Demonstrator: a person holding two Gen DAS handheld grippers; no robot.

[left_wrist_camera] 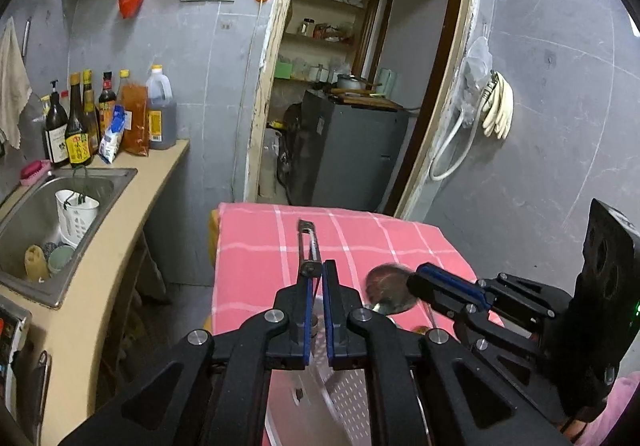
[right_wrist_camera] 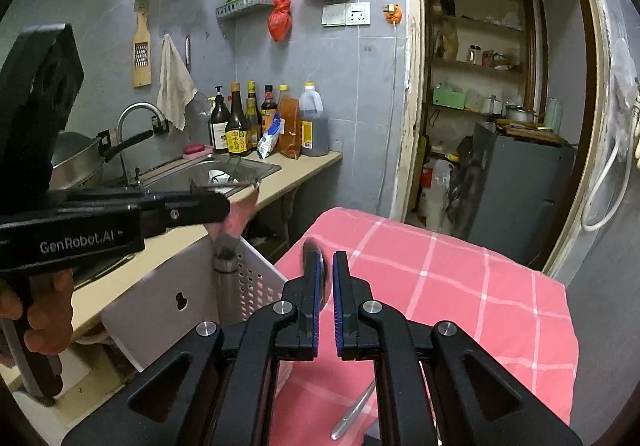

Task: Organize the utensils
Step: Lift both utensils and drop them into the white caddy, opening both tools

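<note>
**Both grippers clamped on utensils above the pink table**

Grey tiled walls and a beige counter [right_wrist_camera: 280, 182] with a steel sink [left_wrist_camera: 48, 206] frame a table under a pink checked cloth [right_wrist_camera: 460, 286]. Over the cloth's near left corner, the left gripper [left_wrist_camera: 318, 270] has its fingers [left_wrist_camera: 331, 286] drawn to a narrow slot, pinching a thin metal peeler [left_wrist_camera: 307, 242] that sticks out past the tips. From the right wrist view this utensil reaches out towards the counter's edge, above a white perforated utensil holder [right_wrist_camera: 256, 286] standing against the cloth's left edge. The right gripper [right_wrist_camera: 327, 266] is likewise nearly closed, its fingers [right_wrist_camera: 341, 278] squeezing a steel spoon [left_wrist_camera: 390, 294] near the bowl; the bowl rises between the pads and the handle trails down over the cloth. Motion blur softens the spoon bowl.
</note>
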